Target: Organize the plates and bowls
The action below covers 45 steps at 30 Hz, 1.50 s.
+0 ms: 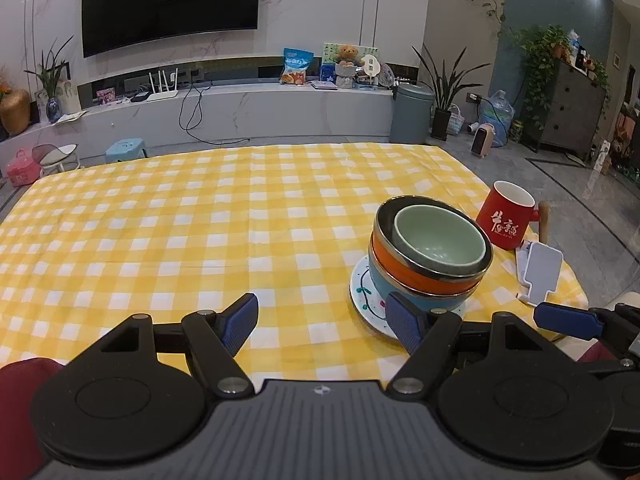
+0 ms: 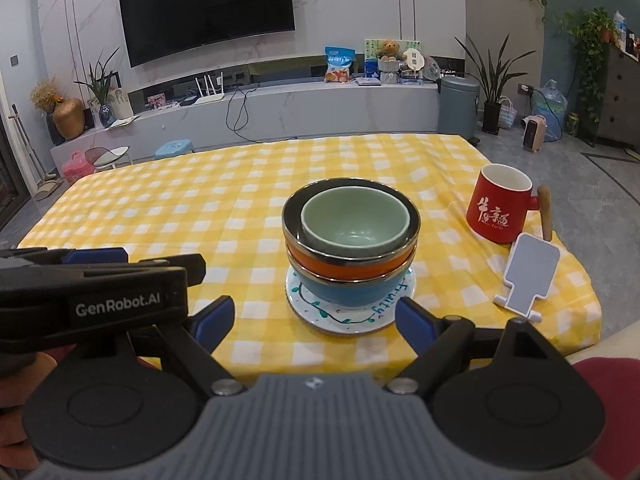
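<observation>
A stack stands on a white plate (image 2: 340, 318) with a green vine pattern: a blue bowl (image 2: 352, 294) at the bottom, an orange bowl (image 2: 348, 266) in it, and a pale green bowl (image 2: 354, 220) on top. In the left wrist view the same stack sits to the right, with the green bowl (image 1: 438, 238), orange bowl (image 1: 416, 274), blue bowl (image 1: 416, 298) and plate (image 1: 364, 304). My right gripper (image 2: 314, 322) is open just in front of the plate, holding nothing. My left gripper (image 1: 322, 322) is open and empty, left of the stack, its right finger near the plate's edge.
A red mug (image 2: 502, 204) with white lettering and a wooden handle stands right of the stack, with a white phone stand (image 2: 528, 272) in front of it. The yellow checked tablecloth (image 2: 200, 216) covers the table, whose right edge is close behind the mug.
</observation>
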### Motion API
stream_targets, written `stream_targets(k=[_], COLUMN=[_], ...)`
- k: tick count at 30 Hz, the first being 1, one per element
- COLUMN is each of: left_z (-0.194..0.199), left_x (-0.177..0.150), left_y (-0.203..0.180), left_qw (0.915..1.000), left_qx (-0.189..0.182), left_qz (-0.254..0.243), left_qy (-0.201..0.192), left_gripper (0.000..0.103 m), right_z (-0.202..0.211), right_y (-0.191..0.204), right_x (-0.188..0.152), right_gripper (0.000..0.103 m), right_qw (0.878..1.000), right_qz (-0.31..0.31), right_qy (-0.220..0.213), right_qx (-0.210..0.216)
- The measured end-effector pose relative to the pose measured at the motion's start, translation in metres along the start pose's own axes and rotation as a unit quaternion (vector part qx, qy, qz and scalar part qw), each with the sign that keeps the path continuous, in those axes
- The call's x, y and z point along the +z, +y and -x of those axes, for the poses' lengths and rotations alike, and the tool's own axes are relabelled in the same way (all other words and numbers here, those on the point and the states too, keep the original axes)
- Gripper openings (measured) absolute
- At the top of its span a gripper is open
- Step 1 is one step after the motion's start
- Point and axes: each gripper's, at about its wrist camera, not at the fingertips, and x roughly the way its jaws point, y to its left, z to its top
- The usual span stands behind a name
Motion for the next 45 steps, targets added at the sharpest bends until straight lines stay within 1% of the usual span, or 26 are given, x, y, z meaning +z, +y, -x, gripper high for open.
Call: stream_targets(k=[4,7,8,10,11,14,20,24,45], left_z=[0.001,0.001,0.001,0.003,0.004,0.003,0.004,0.004,0.0], left_x=[-0.001,-0.001,-0.001,-0.001,-0.001,0.0,0.0,0.0,-0.001], left_y=[-0.001,0.001,0.001,-0.001,0.0,0.003,0.004,0.006,0.007], left_qw=[0.9998,0.9999,0.9998,0.9995,0.9995,0.9998,0.9998,0.9999,0.9999], left_qx=[0.007,0.004,0.008,0.018,0.019,0.007,0.007,0.003,0.012], left_qz=[-0.014,-0.007,-0.009,-0.016,-0.017,-0.008,-0.008,-0.004,-0.007], left_qy=[-0.01,-0.011,-0.014,-0.021,-0.02,-0.015,-0.019,-0.014,-0.005], left_gripper=[0.086,0.086,0.086,0.086,0.086,0.086,0.086,0.086,0.086], right_z=[-0.001,0.0,0.001,0.001,0.0,0.0,0.0,-0.002,-0.004], right_y=[0.003,0.007,0.009,0.011,0.011,0.011,0.01,0.009,0.01], right_x=[0.0,0.001,0.001,0.002,0.002,0.002,0.001,0.001,-0.001], right_gripper=[0.086,0.086,0.086,0.086,0.086,0.086,0.086,0.086,0.086], right_qw=[1.0,1.0,1.0,1.0,1.0,1.0,1.0,1.0,1.0], right_qz=[0.01,0.014,0.02,0.026,0.026,0.021,0.023,0.018,0.01], right_qy=[-0.004,-0.007,-0.009,-0.01,-0.01,-0.011,-0.014,-0.012,-0.003], right_qx=[-0.007,-0.015,-0.019,-0.013,-0.01,-0.004,-0.002,-0.002,0.002])
